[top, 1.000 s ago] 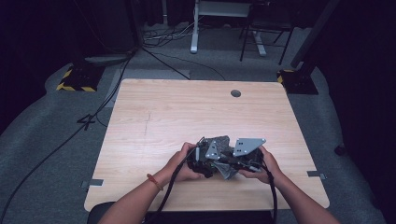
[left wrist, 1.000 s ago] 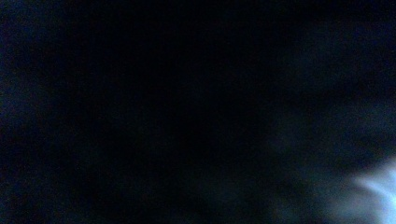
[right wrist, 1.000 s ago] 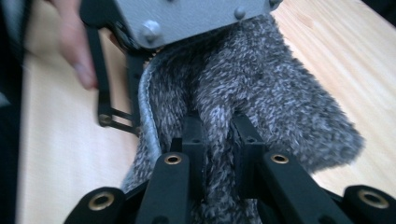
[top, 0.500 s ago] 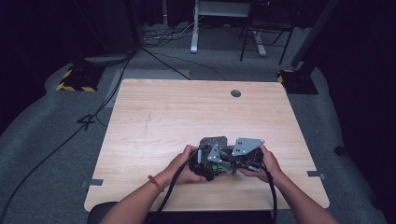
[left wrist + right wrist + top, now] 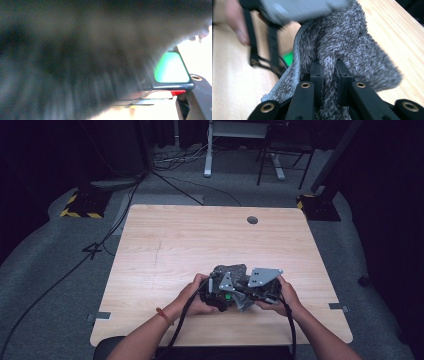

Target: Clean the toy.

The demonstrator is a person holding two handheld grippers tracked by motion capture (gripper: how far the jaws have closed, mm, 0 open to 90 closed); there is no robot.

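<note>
Right gripper (image 5: 329, 72) pinches a fuzzy grey knitted cloth (image 5: 342, 47) over light wooden tabletop (image 5: 175, 245); left gripper (image 5: 216, 292) view blurred by cloth, grip cannot be told.

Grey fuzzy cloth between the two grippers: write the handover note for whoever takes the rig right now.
Right gripper: shut on a fold of the grey fuzzy cloth, pinched between its jaws.
Left gripper: pressed up against the cloth; its own view is blurred by grey fabric, so its jaw state cannot be told.
Cloth: bunched in a heap between both grippers, near the front middle of the wooden table.
Done: the cloth is gathered and gripped on the right side.
Left: confirm the left grip, then probably carry on folding or spreading; the cloth is not yet flat or neat.
</note>
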